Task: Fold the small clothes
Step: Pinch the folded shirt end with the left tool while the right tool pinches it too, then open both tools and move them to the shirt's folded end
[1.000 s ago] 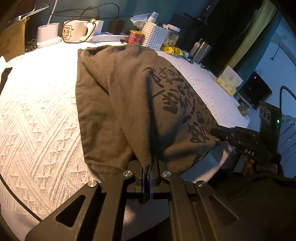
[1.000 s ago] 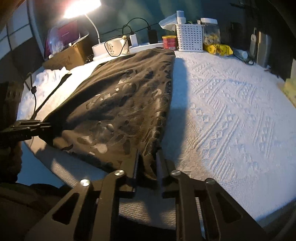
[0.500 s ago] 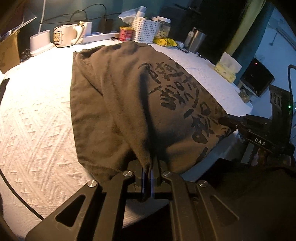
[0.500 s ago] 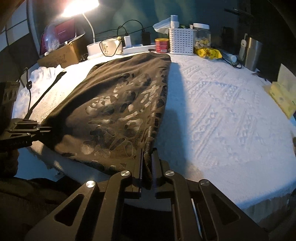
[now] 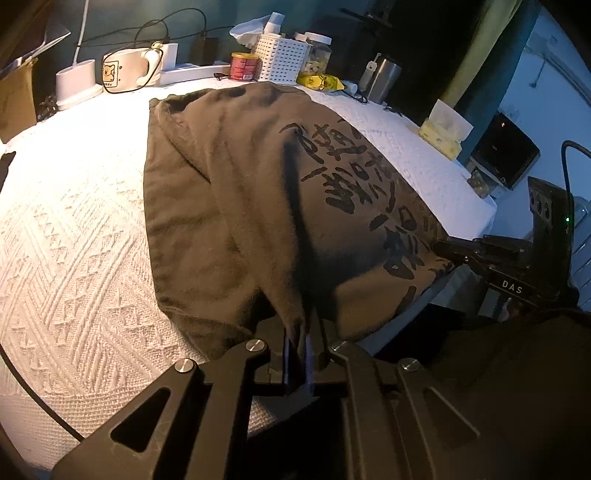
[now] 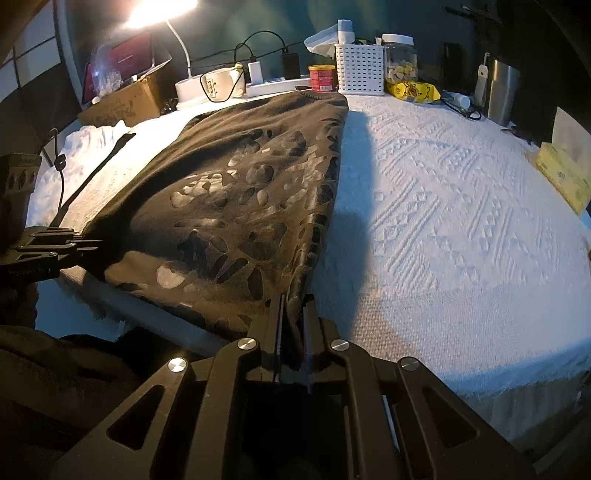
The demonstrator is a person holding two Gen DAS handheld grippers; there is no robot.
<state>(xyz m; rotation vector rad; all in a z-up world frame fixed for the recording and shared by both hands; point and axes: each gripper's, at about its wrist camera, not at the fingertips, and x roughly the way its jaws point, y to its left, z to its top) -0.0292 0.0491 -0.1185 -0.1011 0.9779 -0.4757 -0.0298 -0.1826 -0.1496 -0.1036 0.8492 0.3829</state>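
Observation:
A dark olive T-shirt (image 5: 258, 184) with black printed characters lies lengthwise on the white textured bedspread (image 5: 74, 229); it also shows in the right wrist view (image 6: 236, 199). My left gripper (image 5: 297, 332) is shut on the shirt's near hem at its left corner, by the bed's front edge. My right gripper (image 6: 293, 314) is shut on the near hem at the right corner. Each gripper shows in the other's view, the right one (image 5: 480, 254) and the left one (image 6: 55, 247), both pinching the hem, which is lifted and stretched between them.
At the far edge stand a white basket (image 6: 360, 68), a red can (image 6: 322, 77), a jar (image 6: 399, 55), a mug (image 6: 218, 85), a lit lamp (image 6: 162, 11), a steel tumbler (image 6: 500, 90) and cables. A tissue box (image 6: 563, 173) sits right, a cardboard box (image 6: 122, 101) left.
Both grippers have drawn back toward the bed's near edge with the hem, pulling the shirt taut. The right gripper's fingers closed on the hem from a slightly wider gap.

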